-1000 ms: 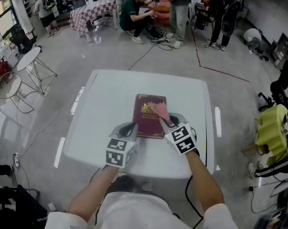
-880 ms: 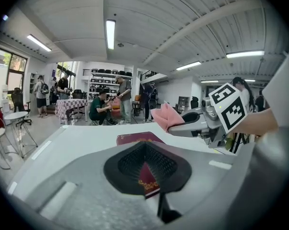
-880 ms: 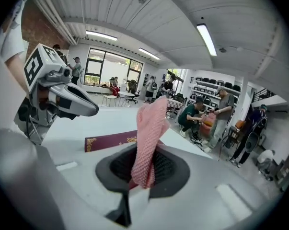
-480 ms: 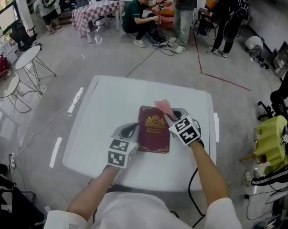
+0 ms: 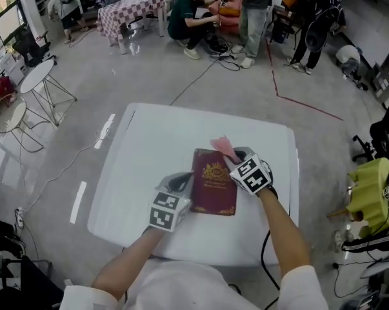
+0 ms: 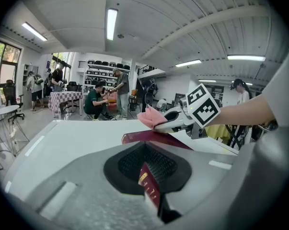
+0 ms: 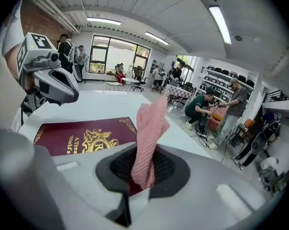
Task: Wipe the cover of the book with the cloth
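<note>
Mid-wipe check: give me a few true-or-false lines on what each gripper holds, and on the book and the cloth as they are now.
1. The right gripper is shut on the cloth. True.
2. The left gripper is open and empty. False: it is shut on the edge of the book.
3. The book lies open. False: it is closed, with its maroon cover facing up.
4. The book rests on the white table. True.
5. The cloth is blue. False: it is pink.
</note>
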A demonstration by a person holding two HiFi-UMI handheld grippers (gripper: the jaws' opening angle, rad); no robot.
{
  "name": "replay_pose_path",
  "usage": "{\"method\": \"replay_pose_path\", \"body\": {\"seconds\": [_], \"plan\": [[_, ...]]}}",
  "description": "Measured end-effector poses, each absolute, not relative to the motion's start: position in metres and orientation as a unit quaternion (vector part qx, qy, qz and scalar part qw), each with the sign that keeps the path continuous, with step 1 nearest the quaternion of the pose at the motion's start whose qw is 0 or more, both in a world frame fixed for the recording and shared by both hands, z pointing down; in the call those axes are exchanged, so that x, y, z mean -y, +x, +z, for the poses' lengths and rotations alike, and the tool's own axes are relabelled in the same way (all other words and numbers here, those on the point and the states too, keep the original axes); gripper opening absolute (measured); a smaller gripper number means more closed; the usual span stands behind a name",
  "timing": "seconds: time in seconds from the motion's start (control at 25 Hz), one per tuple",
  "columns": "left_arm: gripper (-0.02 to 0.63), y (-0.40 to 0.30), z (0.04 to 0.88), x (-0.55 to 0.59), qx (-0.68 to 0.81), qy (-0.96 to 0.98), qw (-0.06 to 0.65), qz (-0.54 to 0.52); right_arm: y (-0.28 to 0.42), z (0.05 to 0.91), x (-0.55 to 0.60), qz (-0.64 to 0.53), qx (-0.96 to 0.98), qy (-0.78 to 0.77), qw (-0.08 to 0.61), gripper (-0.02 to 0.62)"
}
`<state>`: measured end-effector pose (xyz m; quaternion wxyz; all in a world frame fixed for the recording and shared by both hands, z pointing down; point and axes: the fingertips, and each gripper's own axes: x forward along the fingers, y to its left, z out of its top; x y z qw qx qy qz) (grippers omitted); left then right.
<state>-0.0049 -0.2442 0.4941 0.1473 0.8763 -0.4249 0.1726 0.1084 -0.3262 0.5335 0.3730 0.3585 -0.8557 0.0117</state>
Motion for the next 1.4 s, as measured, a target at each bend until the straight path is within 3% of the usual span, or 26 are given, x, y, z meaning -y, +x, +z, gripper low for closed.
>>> {"method": "replay_pose_path", "body": {"seconds": [1.4], "plan": [[0.007, 0.016, 0.487, 0.2, 0.458, 0.862, 0.149, 0.155, 0.081, 0.537, 0.184, 0.026, 0.902, 0.274, 0.333, 0.046]]}}
